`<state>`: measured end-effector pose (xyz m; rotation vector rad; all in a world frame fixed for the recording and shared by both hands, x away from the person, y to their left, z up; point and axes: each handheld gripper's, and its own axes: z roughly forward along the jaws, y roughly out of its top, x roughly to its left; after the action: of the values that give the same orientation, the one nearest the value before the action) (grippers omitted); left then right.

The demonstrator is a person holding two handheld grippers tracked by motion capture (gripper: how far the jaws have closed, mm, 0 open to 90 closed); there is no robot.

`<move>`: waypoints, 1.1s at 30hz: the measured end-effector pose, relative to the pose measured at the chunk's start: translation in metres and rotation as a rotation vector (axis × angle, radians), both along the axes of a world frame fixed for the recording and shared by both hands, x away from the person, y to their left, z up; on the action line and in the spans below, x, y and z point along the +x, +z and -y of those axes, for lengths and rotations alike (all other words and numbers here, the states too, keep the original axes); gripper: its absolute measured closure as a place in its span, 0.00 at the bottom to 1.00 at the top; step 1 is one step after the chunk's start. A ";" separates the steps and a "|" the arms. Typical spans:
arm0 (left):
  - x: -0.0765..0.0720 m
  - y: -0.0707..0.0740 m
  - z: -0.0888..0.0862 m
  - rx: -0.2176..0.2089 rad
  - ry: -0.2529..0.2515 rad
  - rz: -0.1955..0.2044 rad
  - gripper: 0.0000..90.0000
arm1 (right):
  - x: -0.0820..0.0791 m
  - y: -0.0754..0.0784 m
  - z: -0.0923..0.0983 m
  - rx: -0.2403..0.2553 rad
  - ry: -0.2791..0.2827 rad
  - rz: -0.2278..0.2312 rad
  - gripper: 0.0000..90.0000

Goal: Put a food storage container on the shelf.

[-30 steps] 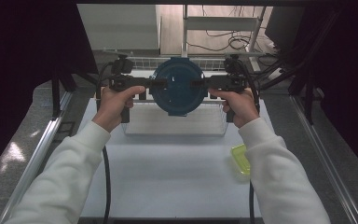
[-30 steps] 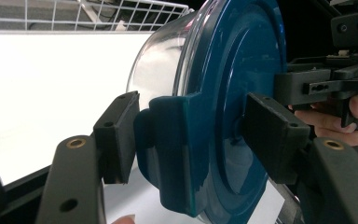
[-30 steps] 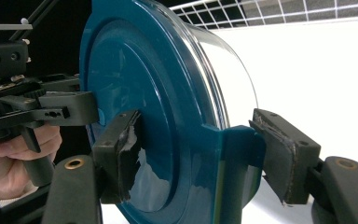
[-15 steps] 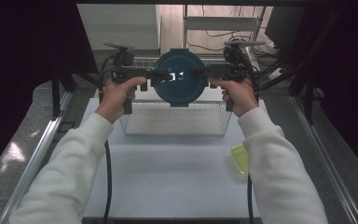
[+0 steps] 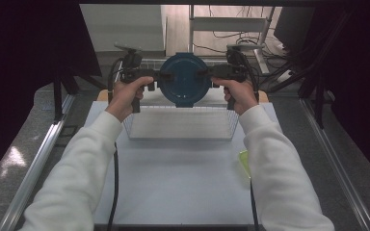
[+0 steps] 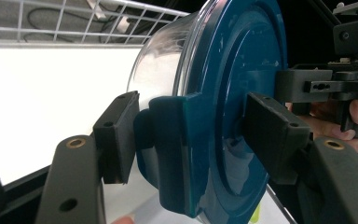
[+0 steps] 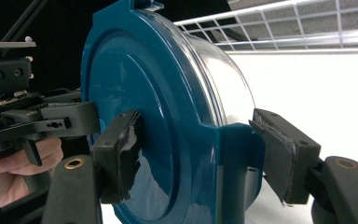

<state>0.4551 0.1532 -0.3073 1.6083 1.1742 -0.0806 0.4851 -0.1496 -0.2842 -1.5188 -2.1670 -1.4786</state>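
While I hold it up on edge over the wire basket [image 5: 180, 126], the round container with the blue lid [image 5: 183, 79] hangs between both tongs: left tongs [image 5: 161, 75] clenched on one lid latch [image 6: 168, 149], right tongs [image 5: 204, 73] clamped on the opposite one, above the white counter [image 5: 173, 178].

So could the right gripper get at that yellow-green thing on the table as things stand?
Probably not yet: the right gripper is shut on the blue-lidded container, shared with the left gripper. The yellow-green object lies uncovered beside the right sleeve.
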 end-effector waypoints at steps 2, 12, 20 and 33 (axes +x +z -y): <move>0.004 -0.003 -0.001 -0.014 0.004 -0.008 0.42 | 0.001 -0.002 0.000 0.000 -0.003 -0.003 0.38; 0.019 -0.011 -0.002 -0.068 0.045 -0.057 0.41 | 0.016 -0.012 0.002 0.069 -0.045 -0.048 0.39; 0.035 -0.023 -0.003 -0.135 0.084 -0.122 0.41 | 0.032 -0.025 0.005 0.106 -0.079 -0.116 0.39; 0.041 -0.032 -0.003 -0.174 0.116 -0.133 0.41 | 0.038 -0.032 0.005 0.142 -0.101 -0.153 0.38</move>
<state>0.4957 0.1562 -0.3395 1.3967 1.3228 -0.2120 0.5228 -0.1545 -0.3165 -1.6543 -1.8844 -1.4579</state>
